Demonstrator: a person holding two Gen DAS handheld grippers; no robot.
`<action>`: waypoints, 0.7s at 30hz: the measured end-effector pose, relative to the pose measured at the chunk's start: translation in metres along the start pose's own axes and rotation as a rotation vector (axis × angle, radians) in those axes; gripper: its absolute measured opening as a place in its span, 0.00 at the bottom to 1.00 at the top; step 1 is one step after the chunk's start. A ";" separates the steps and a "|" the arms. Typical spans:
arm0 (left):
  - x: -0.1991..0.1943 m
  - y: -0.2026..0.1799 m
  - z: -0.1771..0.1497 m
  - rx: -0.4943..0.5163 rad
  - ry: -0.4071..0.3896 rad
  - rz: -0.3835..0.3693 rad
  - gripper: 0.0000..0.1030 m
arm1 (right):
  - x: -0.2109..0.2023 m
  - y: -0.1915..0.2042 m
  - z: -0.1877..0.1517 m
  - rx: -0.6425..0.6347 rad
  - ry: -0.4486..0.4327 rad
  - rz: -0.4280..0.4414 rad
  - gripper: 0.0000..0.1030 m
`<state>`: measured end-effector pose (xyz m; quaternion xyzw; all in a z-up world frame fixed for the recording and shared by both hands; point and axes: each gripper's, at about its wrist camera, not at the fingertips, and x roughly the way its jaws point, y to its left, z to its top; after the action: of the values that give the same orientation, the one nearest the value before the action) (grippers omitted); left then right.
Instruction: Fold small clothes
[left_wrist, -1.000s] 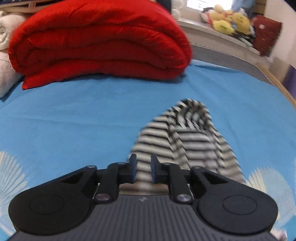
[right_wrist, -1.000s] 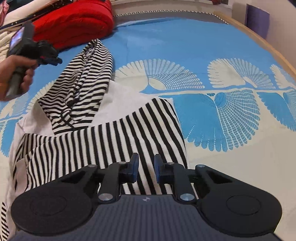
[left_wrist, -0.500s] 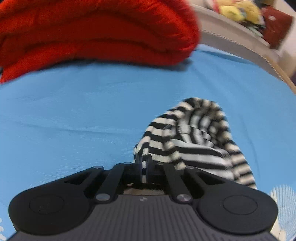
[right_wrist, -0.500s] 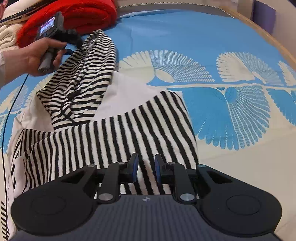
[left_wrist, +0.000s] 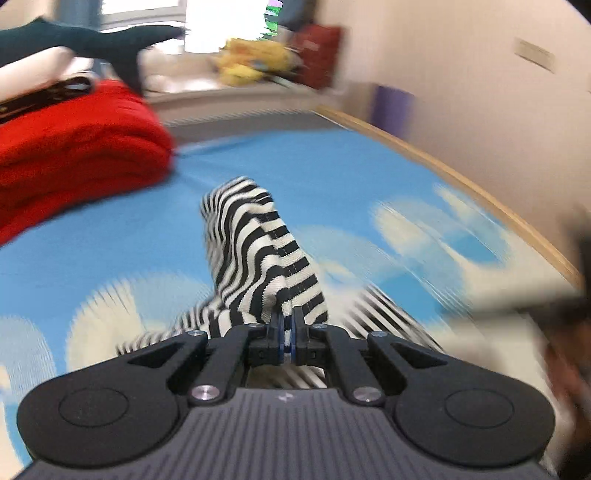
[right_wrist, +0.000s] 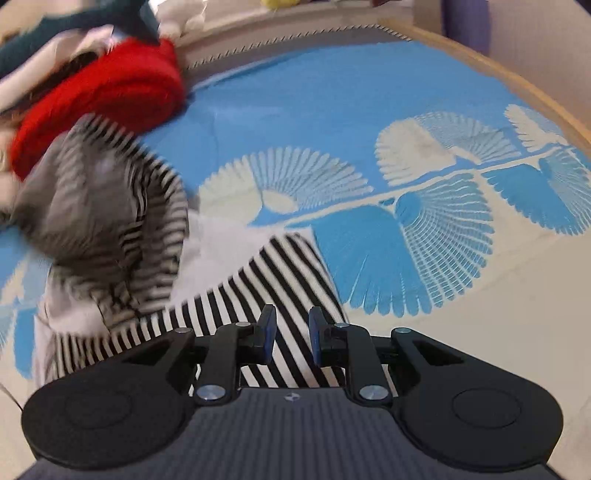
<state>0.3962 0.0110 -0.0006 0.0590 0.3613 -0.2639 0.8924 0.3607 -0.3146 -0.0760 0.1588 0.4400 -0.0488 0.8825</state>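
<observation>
A black-and-white striped garment (right_wrist: 280, 280) lies on the blue patterned bed sheet (right_wrist: 332, 110). My left gripper (left_wrist: 287, 325) is shut on the garment's striped sleeve (left_wrist: 258, 251) and holds it lifted off the sheet. In the right wrist view that lifted sleeve (right_wrist: 110, 206) is a motion-blurred shape at the left. My right gripper (right_wrist: 288, 332) is open and empty, low over the striped body of the garment near its right edge.
A folded red blanket (left_wrist: 66, 155) lies at the back left, with a dark plush shark (left_wrist: 92, 40) and pale towels behind it. The wooden bed edge (left_wrist: 461, 181) runs along the right. Plush toys (left_wrist: 255, 62) sit on the far sill.
My left gripper closed on the striped sleeve, then lifted it and swung it to the right. My right gripper stayed open over the garment, shifting slightly.
</observation>
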 end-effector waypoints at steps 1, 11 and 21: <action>-0.016 -0.014 -0.019 0.008 0.034 -0.041 0.03 | -0.004 -0.001 0.001 0.013 -0.012 0.005 0.19; -0.068 0.032 -0.110 -0.517 0.177 0.164 0.33 | -0.014 0.008 -0.006 0.073 0.018 0.139 0.32; -0.008 0.077 -0.158 -0.912 0.386 0.139 0.53 | 0.044 0.037 -0.055 -0.032 0.320 0.106 0.41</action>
<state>0.3337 0.1272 -0.1175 -0.2654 0.5938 -0.0032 0.7596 0.3538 -0.2592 -0.1334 0.1734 0.5665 0.0305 0.8050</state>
